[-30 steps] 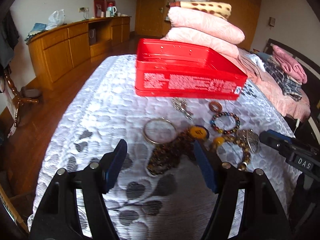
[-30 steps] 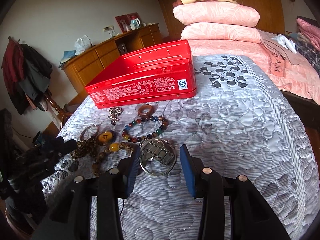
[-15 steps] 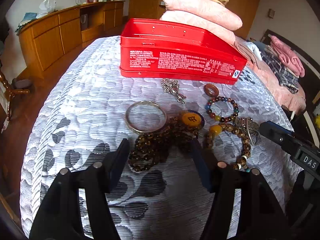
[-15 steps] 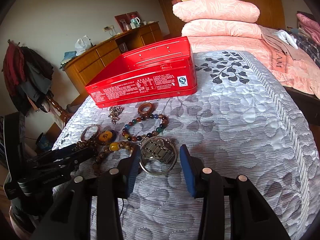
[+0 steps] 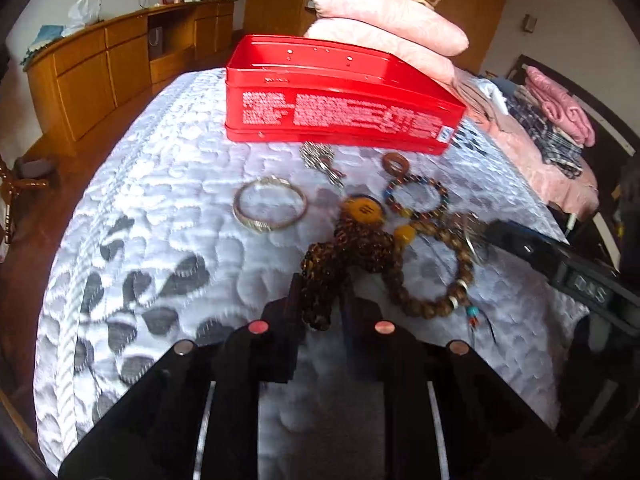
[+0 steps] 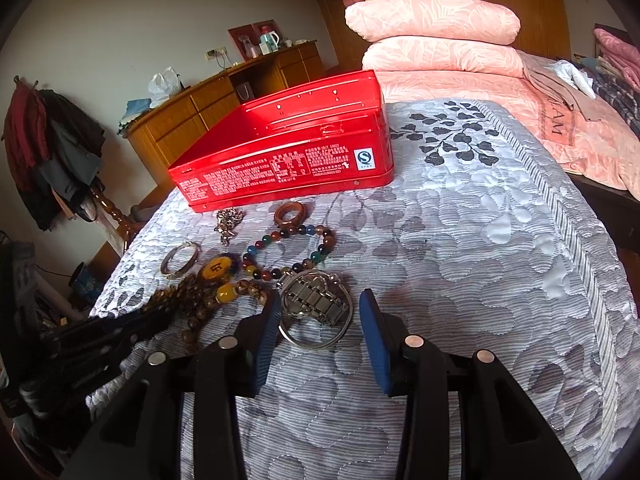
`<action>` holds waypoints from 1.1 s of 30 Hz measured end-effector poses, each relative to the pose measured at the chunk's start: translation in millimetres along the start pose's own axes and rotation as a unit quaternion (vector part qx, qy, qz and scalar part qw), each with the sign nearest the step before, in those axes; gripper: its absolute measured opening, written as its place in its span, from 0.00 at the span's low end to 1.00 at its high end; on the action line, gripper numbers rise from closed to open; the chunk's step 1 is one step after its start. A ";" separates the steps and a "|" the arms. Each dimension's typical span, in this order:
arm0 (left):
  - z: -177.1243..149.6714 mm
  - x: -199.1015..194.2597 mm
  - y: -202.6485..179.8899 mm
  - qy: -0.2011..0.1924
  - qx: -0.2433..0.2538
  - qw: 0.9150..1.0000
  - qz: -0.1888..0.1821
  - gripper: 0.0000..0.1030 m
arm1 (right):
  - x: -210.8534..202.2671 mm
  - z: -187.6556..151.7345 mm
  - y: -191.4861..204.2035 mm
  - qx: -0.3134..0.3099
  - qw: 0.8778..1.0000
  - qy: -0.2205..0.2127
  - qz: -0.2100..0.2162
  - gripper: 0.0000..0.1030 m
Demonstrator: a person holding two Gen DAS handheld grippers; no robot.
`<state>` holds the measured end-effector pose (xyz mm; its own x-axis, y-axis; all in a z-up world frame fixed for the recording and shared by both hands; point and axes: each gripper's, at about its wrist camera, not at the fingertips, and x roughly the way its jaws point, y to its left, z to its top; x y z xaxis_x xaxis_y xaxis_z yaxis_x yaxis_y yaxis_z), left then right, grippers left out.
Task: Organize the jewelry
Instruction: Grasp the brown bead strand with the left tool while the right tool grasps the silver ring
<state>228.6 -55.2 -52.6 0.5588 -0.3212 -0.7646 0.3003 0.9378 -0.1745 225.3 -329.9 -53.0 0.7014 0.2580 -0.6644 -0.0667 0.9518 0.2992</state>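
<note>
Since the red tin point(image 6: 288, 160) at 12 o'clock looks empty, we judge nothing sorted yet. Our left gripper point(image 5: 320, 312) pinches the brown bead necklace point(image 5: 352, 252); our right gripper point(image 6: 318, 320) is wide, straddling the metal watch point(image 6: 316, 304) at 12. Every other piece is left.

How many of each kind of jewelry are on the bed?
Bead strings: 3 (multicolour string, dark brown string, light brown string)
Metal bangles: 2
Watch: 1
Brown ring: 1
Silver chain: 1
Total: 8
</note>
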 end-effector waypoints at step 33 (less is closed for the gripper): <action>6.6 9.7 0.2 -0.019 -0.008 1.000 0.009 0.17 | 18.8 -0.6 9.5 -0.018 0.999 0.045 -0.007 0.51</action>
<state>239.2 -59.0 -55.9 0.5927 -0.3086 -0.7440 0.2777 0.9453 -0.1710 237.4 -315.9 -63.2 0.6356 0.2576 -0.7278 -0.0842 0.9602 0.2664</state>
